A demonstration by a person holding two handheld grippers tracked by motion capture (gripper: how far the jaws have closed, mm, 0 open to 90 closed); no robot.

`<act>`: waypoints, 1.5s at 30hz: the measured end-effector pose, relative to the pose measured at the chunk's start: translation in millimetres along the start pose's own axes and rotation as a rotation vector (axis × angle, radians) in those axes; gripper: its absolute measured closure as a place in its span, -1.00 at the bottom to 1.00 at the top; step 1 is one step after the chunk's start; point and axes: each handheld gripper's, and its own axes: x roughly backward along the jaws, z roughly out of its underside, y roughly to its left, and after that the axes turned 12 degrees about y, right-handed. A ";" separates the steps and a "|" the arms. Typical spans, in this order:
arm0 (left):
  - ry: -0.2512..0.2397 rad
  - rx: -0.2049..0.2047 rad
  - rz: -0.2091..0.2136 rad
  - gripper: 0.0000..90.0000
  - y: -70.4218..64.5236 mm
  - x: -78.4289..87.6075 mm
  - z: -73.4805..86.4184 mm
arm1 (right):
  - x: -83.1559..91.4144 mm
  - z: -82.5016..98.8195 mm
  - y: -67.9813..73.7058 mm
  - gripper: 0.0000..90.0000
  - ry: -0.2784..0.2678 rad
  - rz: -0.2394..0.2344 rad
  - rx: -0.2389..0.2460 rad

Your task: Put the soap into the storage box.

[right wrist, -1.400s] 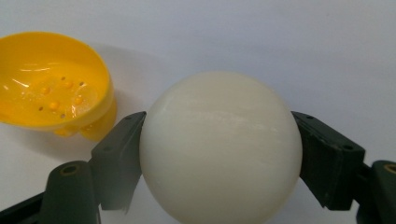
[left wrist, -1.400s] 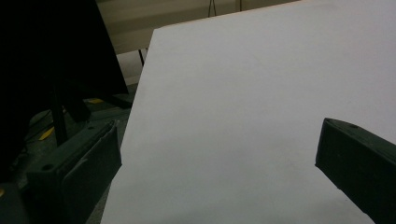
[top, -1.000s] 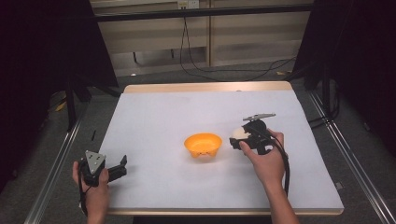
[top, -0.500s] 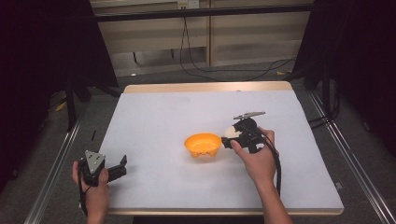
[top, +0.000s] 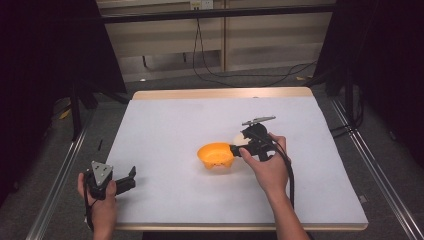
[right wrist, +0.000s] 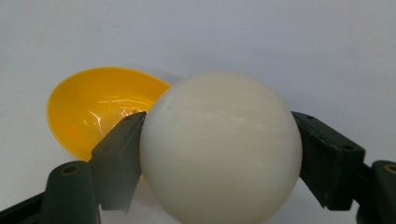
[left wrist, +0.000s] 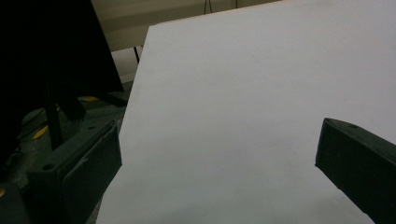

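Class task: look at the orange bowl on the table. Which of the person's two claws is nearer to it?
The right. The right claw holds a white ball right beside the orange bowl; the left claw hangs open near the table's front-left corner, well away.

White table (top: 165, 130) central; dark curtains (top: 47, 55) at 9 and 3 o'clock; cables (top: 240, 75) on floor at 12.

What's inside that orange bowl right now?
The orange bowl looks empty: only its glossy inner wall shows. The white ball, held in the right tool, sits in front of it and covers part of the inside.
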 end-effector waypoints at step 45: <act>0.011 -0.003 0.002 -1.00 0.2 -0.8 -0.6 | -45.8 -16.7 49.3 -0.49 0.071 -0.045 0.073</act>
